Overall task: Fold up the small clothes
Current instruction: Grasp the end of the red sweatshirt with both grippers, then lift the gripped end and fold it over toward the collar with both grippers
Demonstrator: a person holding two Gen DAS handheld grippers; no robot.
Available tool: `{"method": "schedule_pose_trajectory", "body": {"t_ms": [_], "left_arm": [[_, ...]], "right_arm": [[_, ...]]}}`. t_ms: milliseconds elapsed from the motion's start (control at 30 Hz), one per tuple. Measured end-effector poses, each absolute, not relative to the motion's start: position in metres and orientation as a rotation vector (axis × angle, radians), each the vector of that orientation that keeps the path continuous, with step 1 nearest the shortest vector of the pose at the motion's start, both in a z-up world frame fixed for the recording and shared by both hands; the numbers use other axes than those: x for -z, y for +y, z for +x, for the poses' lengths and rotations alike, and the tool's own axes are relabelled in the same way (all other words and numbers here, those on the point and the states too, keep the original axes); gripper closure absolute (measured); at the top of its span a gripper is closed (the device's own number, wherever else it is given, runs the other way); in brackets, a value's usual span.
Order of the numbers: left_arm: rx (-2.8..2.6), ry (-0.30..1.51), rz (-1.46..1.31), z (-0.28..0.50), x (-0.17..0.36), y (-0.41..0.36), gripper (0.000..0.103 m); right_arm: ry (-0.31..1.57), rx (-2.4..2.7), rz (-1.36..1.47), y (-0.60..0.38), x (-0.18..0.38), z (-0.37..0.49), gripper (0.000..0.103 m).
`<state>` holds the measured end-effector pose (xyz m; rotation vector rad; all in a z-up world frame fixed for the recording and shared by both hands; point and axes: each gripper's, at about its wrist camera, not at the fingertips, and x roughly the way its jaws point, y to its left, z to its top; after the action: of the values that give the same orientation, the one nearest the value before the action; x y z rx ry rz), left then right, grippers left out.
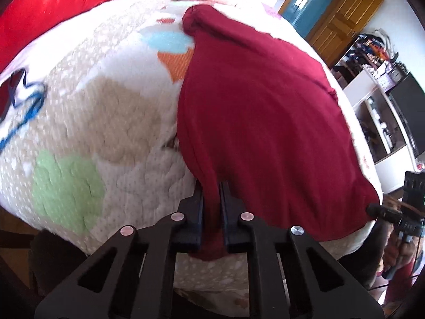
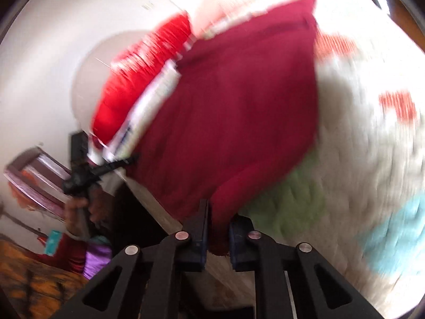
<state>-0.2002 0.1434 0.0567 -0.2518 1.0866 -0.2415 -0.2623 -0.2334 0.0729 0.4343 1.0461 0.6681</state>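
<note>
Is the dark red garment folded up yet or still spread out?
Spread out. The dark red garment lies open on the quilt, with left tongs and right tongs each gripping a near corner.

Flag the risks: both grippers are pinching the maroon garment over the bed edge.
1. The left gripper holds only a narrow bunch of the maroon garment; a pull could slip it free.
2. The right gripper grips a corner near the quilt edge; uneven tension could skew the fold.

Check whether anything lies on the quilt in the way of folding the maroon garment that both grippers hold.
Nothing visible does. The left gripper and right gripper each pinch an edge of the maroon garment. The quilt beside it is bare; a blue-and-white item lies well aside.
</note>
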Motion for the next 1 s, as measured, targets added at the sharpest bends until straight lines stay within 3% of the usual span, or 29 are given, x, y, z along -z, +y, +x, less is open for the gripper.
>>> {"method": "schedule_pose_trajectory", "body": {"t_ms": [300,467,633,667,700,733,800,867,1000], "left_arm": [[0.245,0.853,-0.238,-0.127,-0.137,0.139,0.095],[0.238,0.819,-0.259,-0.074,-0.154,0.134,0.096],[0.239,0.857,-0.343,-0.072,-0.150,0.150,0.094],[0.241,0.871,-0.366,-0.072,-0.148,0.154,0.091],[0.247,0.887,-0.403,-0.074,-0.143,0.161,0.081],[0.245,0.898,-0.431,-0.075,-0.138,0.167,0.062],[0.260,0.892,-0.478,-0.084,-0.133,0.171,0.043],[0.314,0.870,-0.541,-0.092,-0.129,0.179,0.041],[0.397,0.821,-0.621,-0.105,-0.128,0.190,0.025]], "right_arm": [[0.689,-0.620,0.422,-0.234,-0.151,-0.170,0.094],[0.651,-0.542,0.419,-0.236,-0.160,-0.104,0.095],[0.658,-0.539,0.421,-0.237,-0.156,-0.076,0.095],[0.663,-0.541,0.416,-0.237,-0.155,-0.070,0.095],[0.666,-0.544,0.411,-0.238,-0.154,-0.071,0.095],[0.670,-0.548,0.407,-0.238,-0.153,-0.069,0.095],[0.677,-0.547,0.400,-0.240,-0.149,-0.071,0.095],[0.684,-0.545,0.398,-0.243,-0.146,-0.072,0.095],[0.695,-0.541,0.415,-0.246,-0.142,-0.072,0.095]]}}
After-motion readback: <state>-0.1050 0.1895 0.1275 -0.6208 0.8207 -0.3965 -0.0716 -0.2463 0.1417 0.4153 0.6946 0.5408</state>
